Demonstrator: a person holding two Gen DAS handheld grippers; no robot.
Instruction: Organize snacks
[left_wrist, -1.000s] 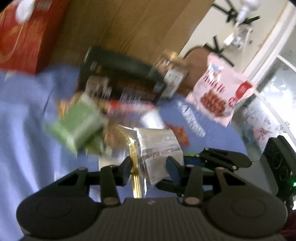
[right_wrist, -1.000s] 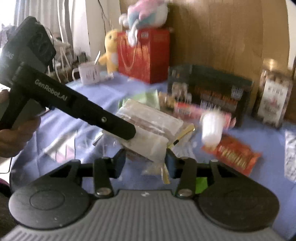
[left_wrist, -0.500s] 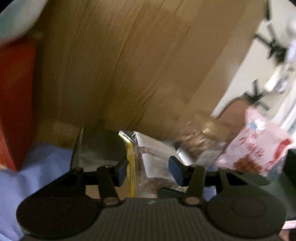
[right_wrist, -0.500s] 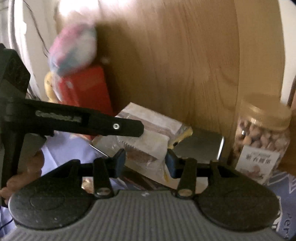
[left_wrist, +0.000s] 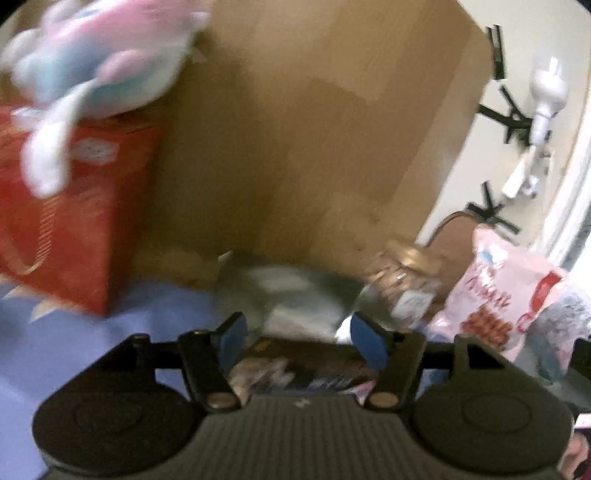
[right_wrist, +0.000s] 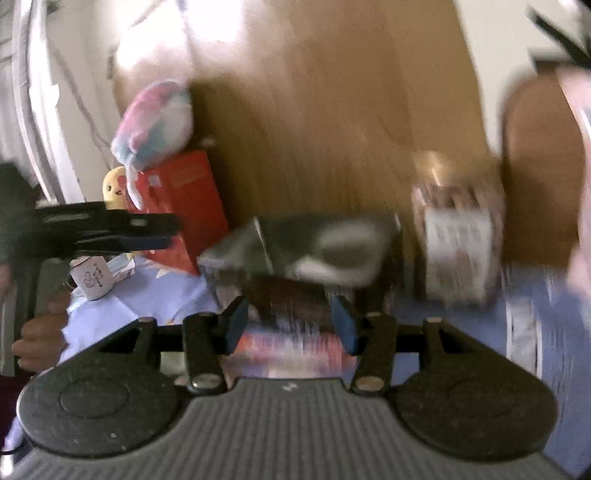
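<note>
A dark open-topped box (left_wrist: 295, 284) (right_wrist: 258, 240) stands against the wooden board, and a pale blurred packet (left_wrist: 299, 314) (right_wrist: 343, 254) lies in it. My left gripper (left_wrist: 301, 339) hangs just in front of the box. Its jaws are opening and nothing is between them. My right gripper (right_wrist: 290, 321) is also close before the box front, its jaws opening with nothing gripped. In the right wrist view the left gripper (right_wrist: 173, 230) reaches in from the left, held by a hand (right_wrist: 40, 339). Both views are motion-blurred.
A nut jar (left_wrist: 402, 280) (right_wrist: 458, 236) stands right of the box, with a pink snack bag (left_wrist: 495, 295) beyond it. A red box (left_wrist: 66, 214) (right_wrist: 181, 199) topped by a plush toy (left_wrist: 96, 55) (right_wrist: 155, 122) stands left. A white mug (right_wrist: 90, 277) sits on the blue cloth (left_wrist: 92, 350).
Both grippers carried the clear packet from the pile up to the dark box. They have let go of it, and their jaws now stand wider and empty.
</note>
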